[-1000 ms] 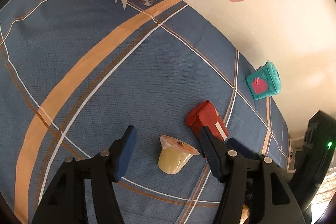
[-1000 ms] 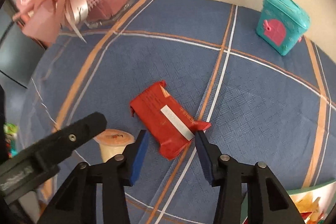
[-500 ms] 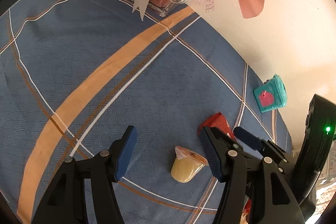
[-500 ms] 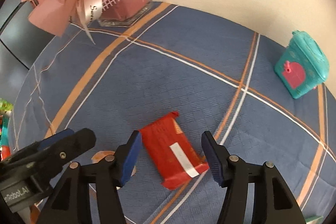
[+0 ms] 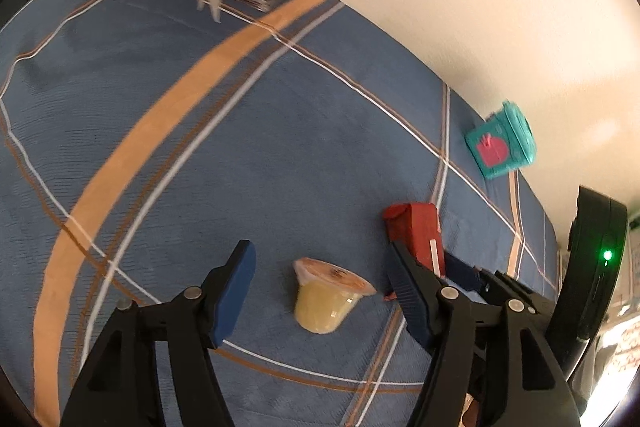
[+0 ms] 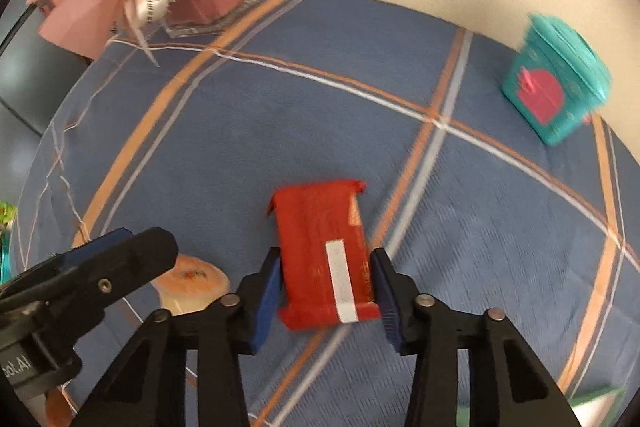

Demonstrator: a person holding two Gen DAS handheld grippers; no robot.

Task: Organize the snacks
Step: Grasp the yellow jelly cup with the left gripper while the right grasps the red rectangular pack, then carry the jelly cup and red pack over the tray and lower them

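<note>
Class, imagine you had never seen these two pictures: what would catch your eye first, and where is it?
First, the red snack packet lying on the blue plaid tablecloth, right between the right gripper fingers, whose jaws have just been closing. Next, the yellow jelly cup between the open left gripper fingers, and the teal box by the wall.

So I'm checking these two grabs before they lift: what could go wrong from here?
The right gripper, whose jaws have just been closing, brackets only the near end of the red snack packet; lifted so, the packet may droop or slip. The left gripper, jaws just opening, straddles the tilted jelly cup, which may roll away. The two grippers work close together and could collide.
</note>
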